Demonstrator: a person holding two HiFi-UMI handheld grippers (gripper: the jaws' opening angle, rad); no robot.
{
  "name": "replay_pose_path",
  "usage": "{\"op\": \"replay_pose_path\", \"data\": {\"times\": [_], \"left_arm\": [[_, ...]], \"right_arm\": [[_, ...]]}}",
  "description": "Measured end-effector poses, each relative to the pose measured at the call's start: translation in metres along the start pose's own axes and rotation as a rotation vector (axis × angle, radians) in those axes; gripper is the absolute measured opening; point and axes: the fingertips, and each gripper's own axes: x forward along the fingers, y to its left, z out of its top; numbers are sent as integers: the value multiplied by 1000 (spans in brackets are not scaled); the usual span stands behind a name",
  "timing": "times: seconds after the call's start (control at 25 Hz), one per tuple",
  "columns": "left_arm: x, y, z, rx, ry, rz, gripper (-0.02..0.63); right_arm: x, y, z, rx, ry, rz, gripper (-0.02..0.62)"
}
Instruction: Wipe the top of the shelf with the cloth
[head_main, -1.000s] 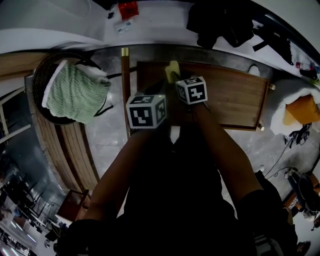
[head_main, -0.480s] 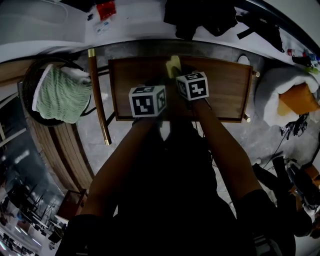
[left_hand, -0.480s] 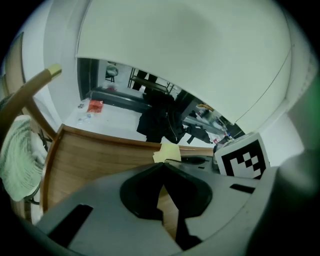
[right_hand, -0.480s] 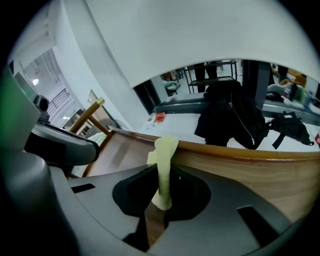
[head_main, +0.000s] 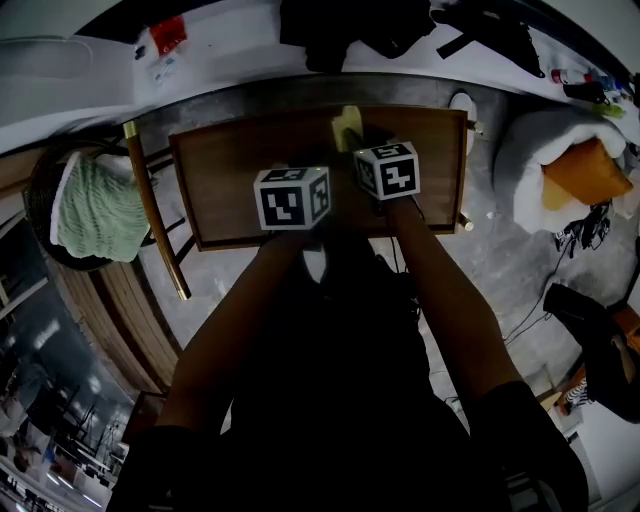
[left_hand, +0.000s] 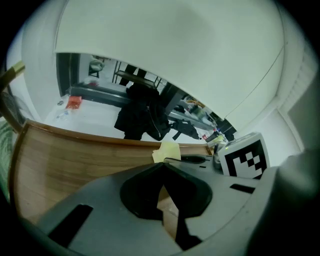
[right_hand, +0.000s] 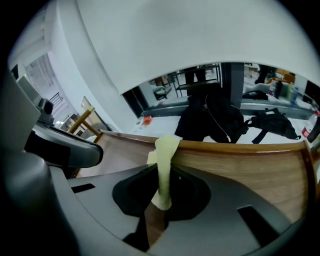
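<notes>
A yellow cloth (head_main: 347, 128) lies on the brown wooden shelf top (head_main: 230, 170), a little right of its middle. My right gripper (head_main: 352, 145) is shut on the cloth; in the right gripper view the cloth (right_hand: 165, 155) runs as a strip out of the closed jaws of the right gripper (right_hand: 161, 175) onto the shelf top (right_hand: 250, 170). Close beside it on the left, my left gripper (head_main: 292, 170) hovers over the wood. In the left gripper view the left gripper (left_hand: 161, 167) has its jaws together with nothing between them, and the cloth (left_hand: 168, 151) lies just ahead.
Behind the shelf runs a white ledge with black bags (head_main: 350, 30) and a red packet (head_main: 168, 35). A round basket holding a green fabric (head_main: 88, 205) and a wooden pole (head_main: 155, 210) are at the left. A white cushion with an orange piece (head_main: 560, 170) is at the right.
Both grippers and the cloth have slid rightwards along the shelf top, from near its left end to a little right of its middle. The jaws have not changed.
</notes>
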Motion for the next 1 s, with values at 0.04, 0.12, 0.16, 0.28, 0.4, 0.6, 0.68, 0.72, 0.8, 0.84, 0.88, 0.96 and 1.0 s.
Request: {"op": "replay_pose_path", "data": {"times": [0.04, 0.12, 0.16, 0.28, 0.4, 0.6, 0.68, 0.72, 0.8, 0.84, 0.88, 0.96, 1.0], "left_arm": [[4, -7, -1, 3, 5, -10, 11], [13, -21, -2, 11, 11, -29, 11], [16, -27, -2, 14, 13, -37, 11], [24, -42, -2, 23, 17, -57, 11], [30, -50, -3, 31, 21, -70, 11], [35, -62, -4, 50, 27, -80, 11], [35, -65, -5, 58, 30, -85, 11], [34, -66, -6, 61, 32, -87, 11], [30, -66, -8, 63, 33, -90, 11], [28, -65, -9, 64, 34, -90, 11], [25, -63, -10, 67, 34, -88, 11], [20, -58, -11, 70, 31, -83, 11], [17, -54, -12, 66, 28, -81, 11]], "right_arm": [[-5, -8, -1, 3, -2, -6, 51], [-14, -25, -3, 9, -6, -19, 51], [-18, -34, -3, 12, -9, -28, 51], [-33, -62, -6, 30, -16, -64, 51], [-48, -89, -10, 61, -30, -100, 51], [-70, -129, -15, 109, -51, -173, 51], [-77, -142, -17, 126, -56, -204, 51], [-81, -148, -18, 133, -57, -220, 51], [-87, -160, -20, 152, -59, -257, 51], [-89, -165, -20, 169, -60, -277, 51], [-93, -171, -21, 189, -63, -297, 51], [-99, -182, -19, 215, -68, -336, 51], [-103, -186, -18, 217, -68, -354, 51]]}}
